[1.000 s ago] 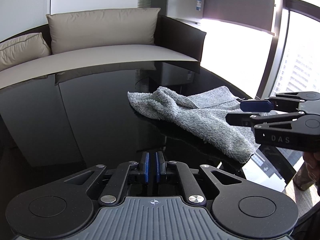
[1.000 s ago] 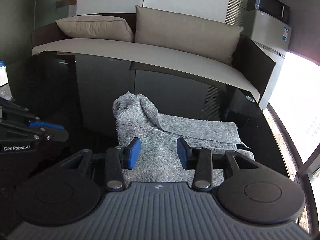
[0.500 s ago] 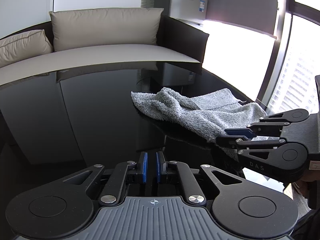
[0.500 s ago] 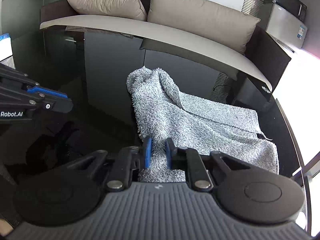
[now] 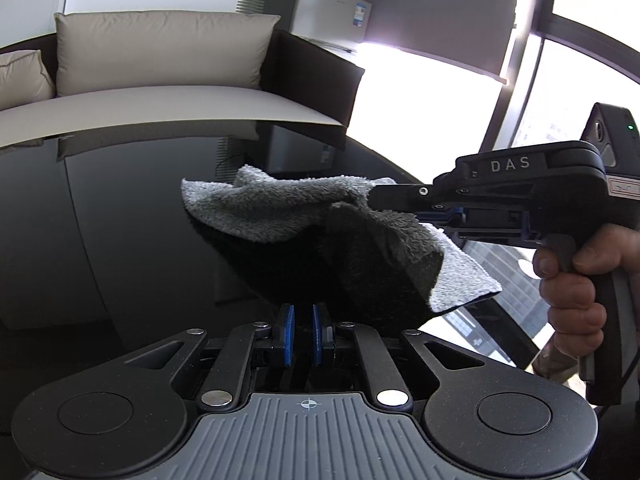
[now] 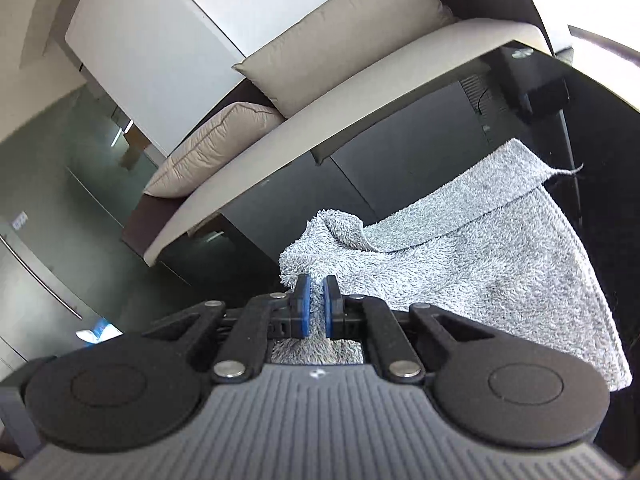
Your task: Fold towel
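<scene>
A grey fluffy towel (image 5: 280, 212) lies partly on the black glossy table (image 5: 120, 216). My right gripper (image 6: 314, 306) is shut on the towel's (image 6: 480, 256) near edge and holds that edge lifted off the table, tilted. In the left wrist view the right gripper (image 5: 436, 216) comes in from the right with the towel hanging from it. My left gripper (image 5: 303, 340) is shut and empty, low in front of the hanging towel.
A beige sofa (image 5: 160, 92) with cushions runs along the table's far edge. A white fridge (image 5: 332, 16) with a microwave on top stands behind it. Bright windows (image 5: 560, 92) are at the right, past the table's right edge.
My right gripper has closed on the towel's near edge and lifted it up off the table, tilting as it rose. My left gripper has stayed shut and low.
</scene>
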Motion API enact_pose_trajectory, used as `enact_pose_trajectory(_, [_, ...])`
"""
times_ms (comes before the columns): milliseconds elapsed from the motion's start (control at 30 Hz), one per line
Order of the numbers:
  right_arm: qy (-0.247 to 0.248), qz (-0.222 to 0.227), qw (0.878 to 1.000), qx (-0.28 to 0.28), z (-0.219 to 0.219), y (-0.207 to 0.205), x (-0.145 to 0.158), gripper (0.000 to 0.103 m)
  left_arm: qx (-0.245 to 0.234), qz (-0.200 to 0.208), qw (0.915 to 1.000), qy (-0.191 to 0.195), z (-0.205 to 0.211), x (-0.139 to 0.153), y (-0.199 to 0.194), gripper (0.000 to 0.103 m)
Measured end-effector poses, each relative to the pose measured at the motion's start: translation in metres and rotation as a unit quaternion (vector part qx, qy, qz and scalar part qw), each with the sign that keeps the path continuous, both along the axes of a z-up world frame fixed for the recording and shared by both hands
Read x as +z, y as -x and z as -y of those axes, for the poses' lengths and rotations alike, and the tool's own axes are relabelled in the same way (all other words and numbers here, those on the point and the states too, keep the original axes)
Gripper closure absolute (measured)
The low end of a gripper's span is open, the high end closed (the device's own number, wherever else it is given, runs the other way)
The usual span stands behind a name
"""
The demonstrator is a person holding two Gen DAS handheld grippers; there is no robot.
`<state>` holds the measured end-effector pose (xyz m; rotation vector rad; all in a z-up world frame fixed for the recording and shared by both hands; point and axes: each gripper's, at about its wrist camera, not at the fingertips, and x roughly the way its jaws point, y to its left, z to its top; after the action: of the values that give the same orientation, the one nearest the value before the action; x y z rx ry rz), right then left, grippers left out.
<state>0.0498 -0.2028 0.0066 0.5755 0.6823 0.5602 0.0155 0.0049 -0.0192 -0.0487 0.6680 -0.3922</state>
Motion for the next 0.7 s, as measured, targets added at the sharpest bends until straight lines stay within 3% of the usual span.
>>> enact_pose_trajectory(200, [-0.066, -0.04, 0.997, 0.008, 0.01, -0.003, -0.004, 0.096, -0.045, 0.021, 0.9988, 0.001, 0.027, -0.008, -0.002, 0.091])
enact_pose_trajectory(400, [-0.059, -0.039, 0.997, 0.005, 0.011, -0.005, 0.002, 0.096, -0.068, 0.038, 0.997, 0.0, 0.042, -0.01, 0.003, 0.087])
enact_pose_trajectory(700, [-0.051, -0.042, 0.998, 0.002, 0.011, -0.005, 0.0, 0.096, -0.059, 0.07, 0.9958, -0.004, 0.041, -0.004, 0.01, 0.085])
